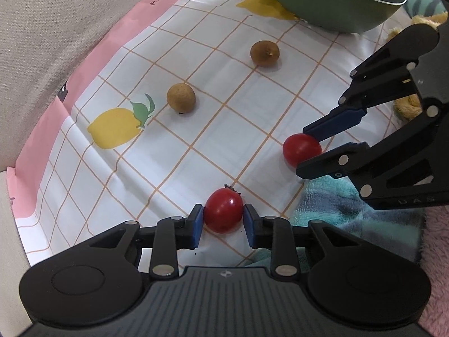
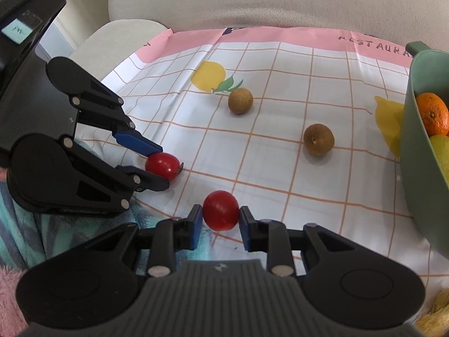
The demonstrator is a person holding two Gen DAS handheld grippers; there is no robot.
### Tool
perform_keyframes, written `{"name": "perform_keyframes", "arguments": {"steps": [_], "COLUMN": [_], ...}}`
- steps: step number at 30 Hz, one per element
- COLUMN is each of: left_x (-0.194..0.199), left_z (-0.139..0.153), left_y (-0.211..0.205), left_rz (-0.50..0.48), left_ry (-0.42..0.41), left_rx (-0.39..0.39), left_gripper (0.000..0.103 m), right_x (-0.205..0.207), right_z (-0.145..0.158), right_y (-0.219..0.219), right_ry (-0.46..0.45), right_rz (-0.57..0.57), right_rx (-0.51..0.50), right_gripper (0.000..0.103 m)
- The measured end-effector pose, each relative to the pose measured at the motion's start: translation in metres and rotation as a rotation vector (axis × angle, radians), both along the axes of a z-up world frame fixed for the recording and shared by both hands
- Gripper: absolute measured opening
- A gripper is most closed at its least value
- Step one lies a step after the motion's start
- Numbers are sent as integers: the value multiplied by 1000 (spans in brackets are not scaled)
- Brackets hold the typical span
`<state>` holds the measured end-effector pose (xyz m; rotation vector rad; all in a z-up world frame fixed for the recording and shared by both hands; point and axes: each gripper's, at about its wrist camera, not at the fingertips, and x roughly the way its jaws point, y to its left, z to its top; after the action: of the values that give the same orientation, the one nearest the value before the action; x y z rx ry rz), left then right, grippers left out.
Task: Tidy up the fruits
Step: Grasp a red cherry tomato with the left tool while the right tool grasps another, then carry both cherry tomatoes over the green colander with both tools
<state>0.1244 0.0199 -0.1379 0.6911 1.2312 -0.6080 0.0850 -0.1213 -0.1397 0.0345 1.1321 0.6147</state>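
Your left gripper (image 1: 223, 221) sits low over the checked cloth (image 1: 174, 151), its blue-padded fingers (image 1: 197, 223) closed in on a red tomato with a dark stem (image 1: 223, 210). Both pads touch the fruit's sides, and the tomato rests on the cloth near its front edge. From the right wrist view, the same gripper (image 2: 165, 168) enters at the left with that tomato (image 2: 162, 165) pinched between its tips.

Your right gripper (image 2: 220, 220) is likewise narrowed onto a second red tomato (image 2: 220, 210), one pad on each side. This fruit also lies on the cloth, close to the edge where a teal fleece blanket (image 1: 336, 207) begins. In the left wrist view, the right gripper (image 1: 307, 151) comes in from the right with this tomato (image 1: 301, 149) between its fingers.

Two brown round fruits lie loose on the cloth, well apart from both grippers: a lighter one (image 1: 181, 97) beside a printed lemon (image 1: 115, 127), and a darker one (image 1: 264, 53) nearer the green bowl (image 1: 322, 8). The bowl stands at the far right side of the cloth and holds oranges (image 2: 432, 113) and a yellow-green fruit (image 2: 440, 151).
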Motion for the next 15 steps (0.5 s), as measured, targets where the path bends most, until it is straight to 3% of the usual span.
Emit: {"name": "perform_keyframes", "arguments": {"steps": [8, 15], "left_x": [-6, -15], "left_z": [10, 50], "left_y": [0, 2], "left_rz": [102, 195], "left_ry": [-46, -161], "left_rx": [-42, -148], "left_gripper": [33, 33], "right_x": [-5, -15], "right_z": [4, 19], "right_y": [-2, -6], "right_ry": [-25, -89], "right_rz": [-2, 3], "right_rx": [-5, -31], "right_gripper": [25, 25]}}
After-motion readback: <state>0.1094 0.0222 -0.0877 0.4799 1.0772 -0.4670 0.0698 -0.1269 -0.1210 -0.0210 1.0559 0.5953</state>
